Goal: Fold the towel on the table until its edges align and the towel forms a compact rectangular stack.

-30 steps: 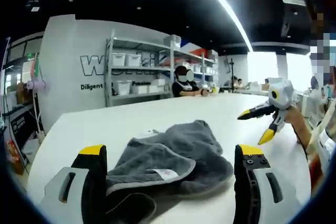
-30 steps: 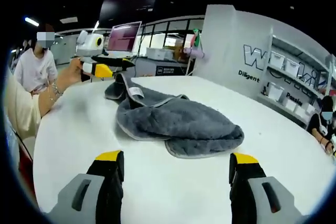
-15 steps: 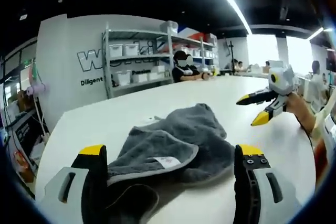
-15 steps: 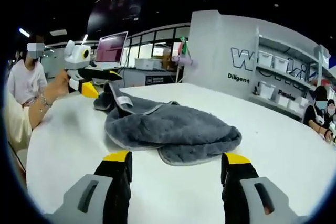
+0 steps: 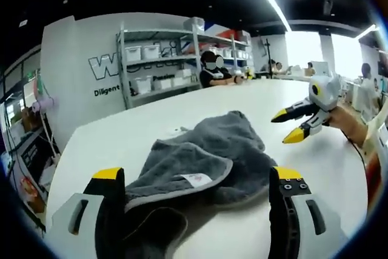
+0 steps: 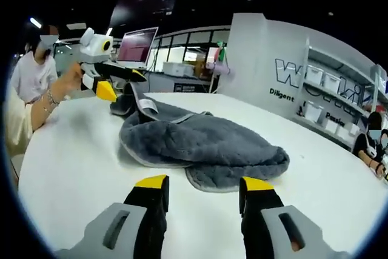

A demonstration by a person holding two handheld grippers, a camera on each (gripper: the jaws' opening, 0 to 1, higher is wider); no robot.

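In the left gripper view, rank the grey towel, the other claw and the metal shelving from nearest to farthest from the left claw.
1. Grey towel: crumpled on the white table, its near edge lying between the left claw jaws.
2. Right claw: to the right, hovering over the table beyond the towel.
3. Metal shelving: against the back wall, past the table's far edge.

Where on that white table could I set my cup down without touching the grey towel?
Bare table lies between the towel and the near edge in the right gripper view, and beyond the towel toward the shelves in the left gripper view. It is crowded by the towel's ends, where the left tongs and right tongs sit.
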